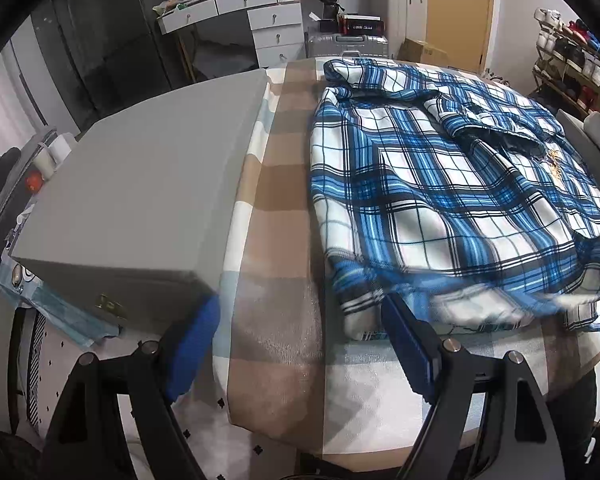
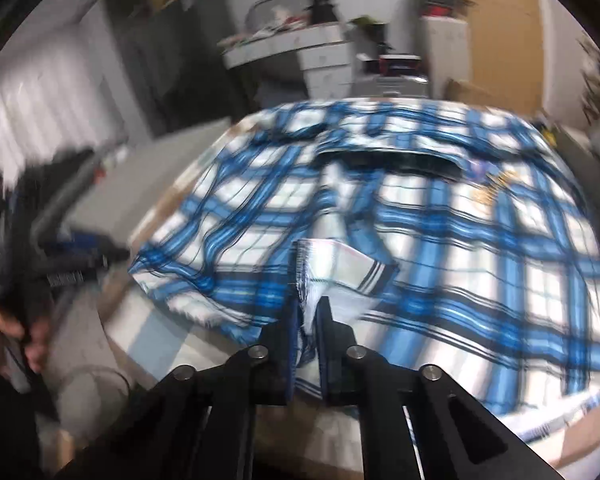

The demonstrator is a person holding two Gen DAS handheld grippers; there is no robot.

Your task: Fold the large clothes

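A big grey box with a brass clasp [image 1: 140, 200] blocks the left side of the table. Between it and the blue and white checked shirt [image 1: 440, 184] runs a bare strip of brown and cream checked tablecloth [image 1: 276, 240], wide enough to pass along. The room behind, blurry, looks crowded by a white drawer desk [image 1: 260, 20].

Right wrist view smeared throughout: plaid shirt [image 2: 420, 220] pattern streaky, drawer unit [image 2: 324, 60] behind shirt unreadable, hand [image 2: 4, 336] left of shirt cut by frame edge. Left wrist view: shirt's near hem blurred, right side cut off; gray box [image 1: 140, 192] hides table's [image 1: 276, 240] left part.
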